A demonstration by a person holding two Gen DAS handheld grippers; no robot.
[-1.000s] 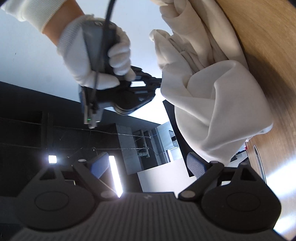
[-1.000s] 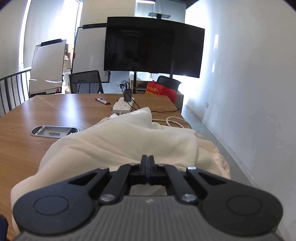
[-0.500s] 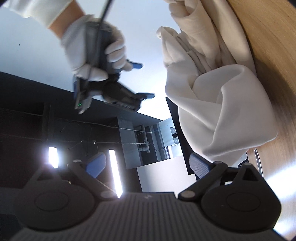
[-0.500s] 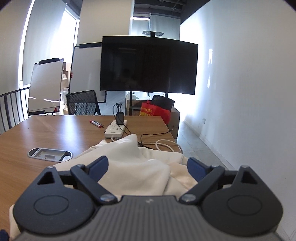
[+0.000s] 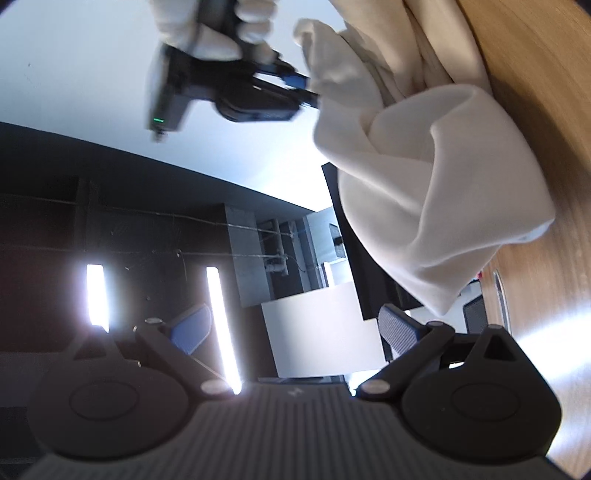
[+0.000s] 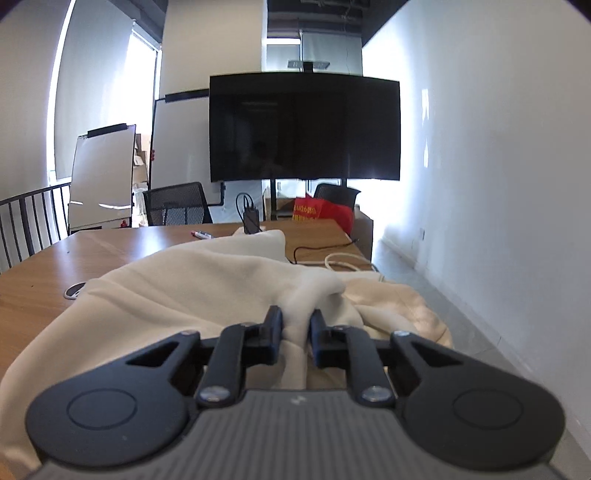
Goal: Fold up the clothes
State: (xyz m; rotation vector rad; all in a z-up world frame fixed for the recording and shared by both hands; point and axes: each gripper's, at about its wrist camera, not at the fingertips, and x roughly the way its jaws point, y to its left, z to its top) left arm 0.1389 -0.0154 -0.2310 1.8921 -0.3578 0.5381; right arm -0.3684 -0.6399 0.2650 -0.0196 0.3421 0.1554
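A cream garment [image 6: 221,280] lies crumpled in a heap on the wooden table [image 6: 74,258]. My right gripper [image 6: 295,325] has a raised fold of it pinched between its pads, and its jaws are closing. The left wrist view, tilted up, shows the same garment [image 5: 424,192] bunched against the table [image 5: 535,92]. There the right gripper [image 5: 306,92], held by a white-gloved hand [image 5: 207,33], bites into the cloth's edge. My left gripper [image 5: 295,328] stands open beside the heap with nothing between its fingers.
A large black screen [image 6: 303,125] and whiteboards [image 6: 101,173] stand beyond the table's far end. A plugged-in charger [image 6: 251,221], markers [image 6: 201,234], cables [image 6: 343,262] and a metal cable port [image 6: 74,290] sit on the table. The table's right edge drops to the floor.
The right gripper was shut, sprang wide open while pulling back, then came in again and closed on a fold of the garment. The left gripper stayed open and hardly moved.
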